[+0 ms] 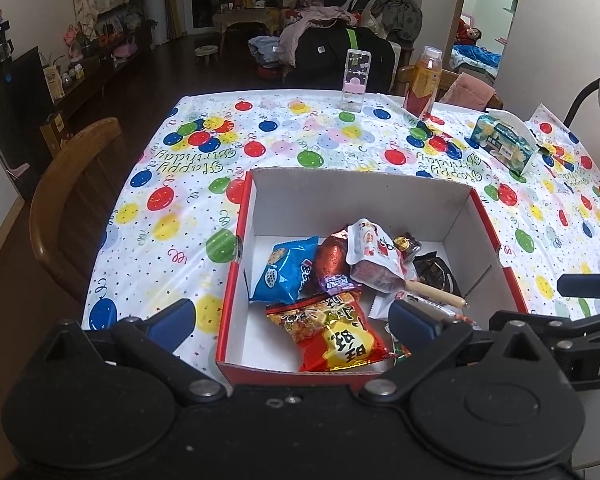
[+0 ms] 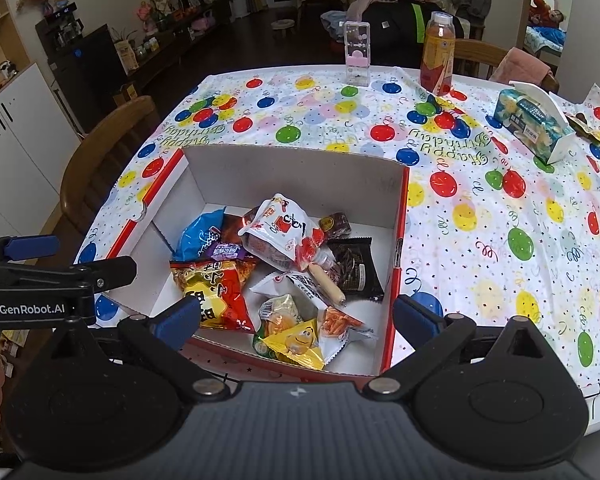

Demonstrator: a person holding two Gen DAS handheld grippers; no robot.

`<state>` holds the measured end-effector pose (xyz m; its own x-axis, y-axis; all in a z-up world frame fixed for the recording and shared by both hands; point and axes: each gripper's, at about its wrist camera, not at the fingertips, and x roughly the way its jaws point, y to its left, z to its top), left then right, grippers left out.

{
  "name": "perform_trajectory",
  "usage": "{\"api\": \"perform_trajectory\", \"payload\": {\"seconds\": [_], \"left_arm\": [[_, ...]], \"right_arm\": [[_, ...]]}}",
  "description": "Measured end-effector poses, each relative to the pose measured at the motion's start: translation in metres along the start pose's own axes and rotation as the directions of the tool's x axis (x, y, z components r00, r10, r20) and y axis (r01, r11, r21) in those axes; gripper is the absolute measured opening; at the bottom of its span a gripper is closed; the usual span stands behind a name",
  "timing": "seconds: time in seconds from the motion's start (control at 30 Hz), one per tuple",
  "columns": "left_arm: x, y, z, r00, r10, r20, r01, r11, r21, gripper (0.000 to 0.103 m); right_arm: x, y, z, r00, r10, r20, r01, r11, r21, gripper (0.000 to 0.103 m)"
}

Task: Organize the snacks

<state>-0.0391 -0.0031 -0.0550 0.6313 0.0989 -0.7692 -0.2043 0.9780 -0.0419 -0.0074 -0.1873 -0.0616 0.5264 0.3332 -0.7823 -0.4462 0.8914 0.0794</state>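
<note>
1. Many snack packs [image 2: 276,276] in one heap inside the red-and-white cardboard box [image 1: 236,264], on the balloon tablecloth [image 1: 340,140]. No pack seen loose on the cloth near the box. One small dark thing past the tissue box [image 2: 536,120], too small to name.
2. Left gripper [image 1: 292,316]: wide open, holding nothing, up over the near edge of the box. Right gripper [image 2: 298,318]: wide open too, holding nothing, just beside the left one.
3. Could be a box just filled. Could be a heap waiting to be sorted. Cannot tell which from here.
4. For any grab in there, go for a top pack. White pouch [image 2: 280,228] on top of the heap; blue cookie bag [image 1: 286,270] and red-and-yellow bag [image 1: 336,340] partly under others.
5. Come straight down, with both fingers clear of the box walls.
6. Pinch a flat sealed edge, not the puffy middle. Squeeze softly, so nothing inside gets crushed.
7. Mind the thin sausage stick [image 2: 326,284]: round, likely to roll or slip.
8. Keep the two grippers apart, to stop any bumping.
</note>
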Motion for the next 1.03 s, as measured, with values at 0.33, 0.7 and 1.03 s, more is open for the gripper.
{"api": "perform_trajectory", "payload": {"seconds": [0.33,0.7,1.03], "left_arm": [[0.0014,-0.0011,0.0000,1.000,-0.008,-0.003,0.008,1.000,0.004,0.102],[0.0028,-0.0008,-0.0003,1.000,-0.016,-0.007,0.016,1.000,0.001,0.102],[0.0036,-0.0002,0.0001,1.000,-0.017,-0.007,0.017,1.000,0.001,0.102]], "right_arm": [[0.0013,-0.0003,0.0001,1.000,-0.001,-0.002,0.001,1.000,0.001,0.103],[0.0020,0.0002,0.0005,1.000,-0.002,-0.004,0.002,1.000,0.001,0.103],[0.0022,0.0001,0.0007,1.000,-0.001,-0.003,0.001,1.000,0.000,0.103]]}}
